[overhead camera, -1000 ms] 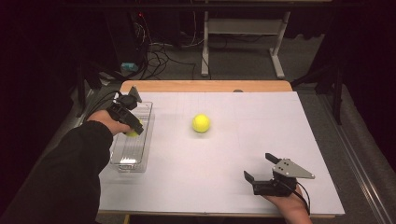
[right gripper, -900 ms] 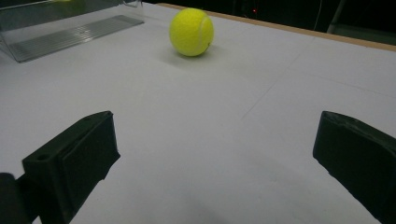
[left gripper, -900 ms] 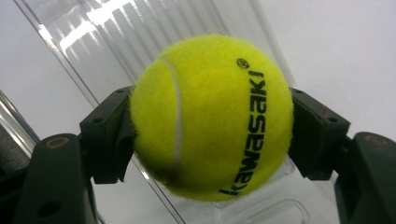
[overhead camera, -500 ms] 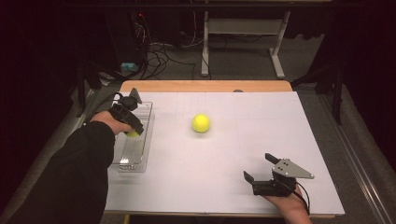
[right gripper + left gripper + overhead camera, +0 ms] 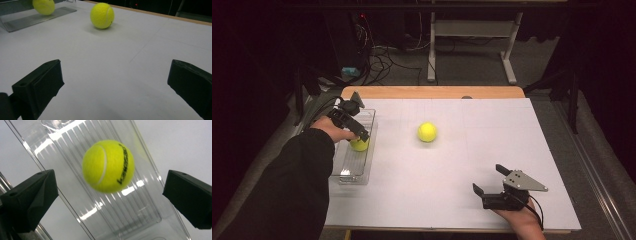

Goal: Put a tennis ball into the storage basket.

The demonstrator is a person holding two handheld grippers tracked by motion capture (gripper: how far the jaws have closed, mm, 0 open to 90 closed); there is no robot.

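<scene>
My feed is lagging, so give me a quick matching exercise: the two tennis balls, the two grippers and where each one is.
Things:
1. tennis ball with black lettering
2. second tennis ball
3. left gripper
4. right gripper

Places or states:
A. bare on the middle of the white table
B. resting at the near right edge, jaws open on nothing
C. over the clear tray, jaws just opened, apart from the ball
D. in the clear tray at the left

Pairs: 1-D, 2-A, 3-C, 4-B
</scene>
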